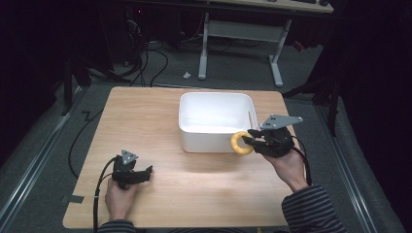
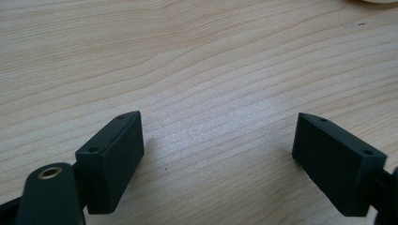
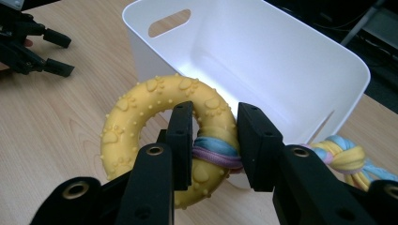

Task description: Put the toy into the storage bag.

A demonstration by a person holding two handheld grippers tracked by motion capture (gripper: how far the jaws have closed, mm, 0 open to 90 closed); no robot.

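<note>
While gripping: right tongs (image 3: 215, 140), yellow ring (image 3: 141, 112).

One white plastic bin (image 1: 215, 122) stands on the wooden table (image 1: 145, 126), toward its far edge. There is one yellow ring toy with a braided rope (image 3: 155, 117), and two hand-held grippers: the left gripper (image 1: 141, 174) and the right gripper (image 1: 251, 136).
</note>
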